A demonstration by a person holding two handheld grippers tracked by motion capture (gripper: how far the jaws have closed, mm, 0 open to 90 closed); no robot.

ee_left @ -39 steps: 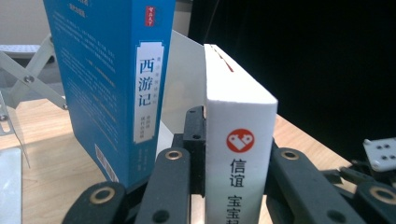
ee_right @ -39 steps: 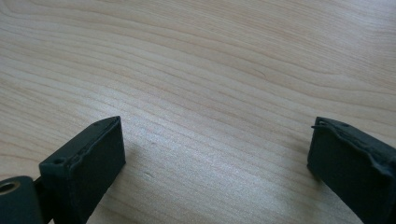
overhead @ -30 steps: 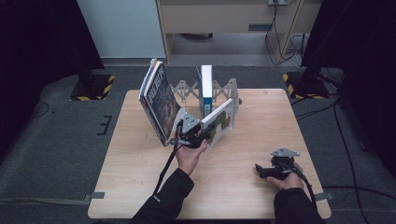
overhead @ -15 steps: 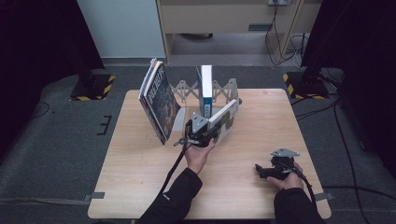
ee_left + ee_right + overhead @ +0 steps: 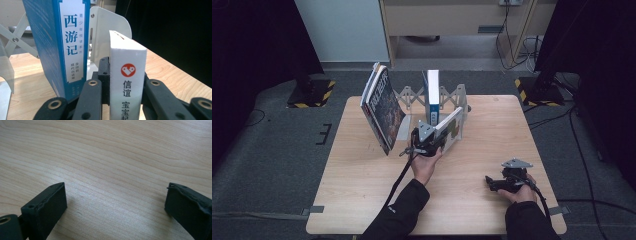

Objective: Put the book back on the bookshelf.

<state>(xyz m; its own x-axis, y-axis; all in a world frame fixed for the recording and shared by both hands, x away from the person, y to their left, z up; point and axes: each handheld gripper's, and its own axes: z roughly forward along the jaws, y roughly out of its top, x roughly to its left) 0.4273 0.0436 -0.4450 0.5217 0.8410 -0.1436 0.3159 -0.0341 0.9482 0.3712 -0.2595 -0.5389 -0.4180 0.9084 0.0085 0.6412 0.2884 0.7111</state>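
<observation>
White book [image 5: 451, 127]: leans right of the blue book [image 5: 432, 88] in the rack [image 5: 409, 96], spine toward the person, long axis tilted.
Left gripper [image 5: 430, 143]: clamped on the white book's spine.
Right gripper [image 5: 115, 202]: wide apart, holding nothing, over the table [image 5: 362, 190].

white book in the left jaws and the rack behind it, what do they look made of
White book: seems to be paper or card with a smooth matte cover; printed logo and characters on the spine, crisp folded edges. Rack: probably painted metal, off-white and slightly glossy; a thin curved plate with screw heads and riveted scissor bars.
</observation>
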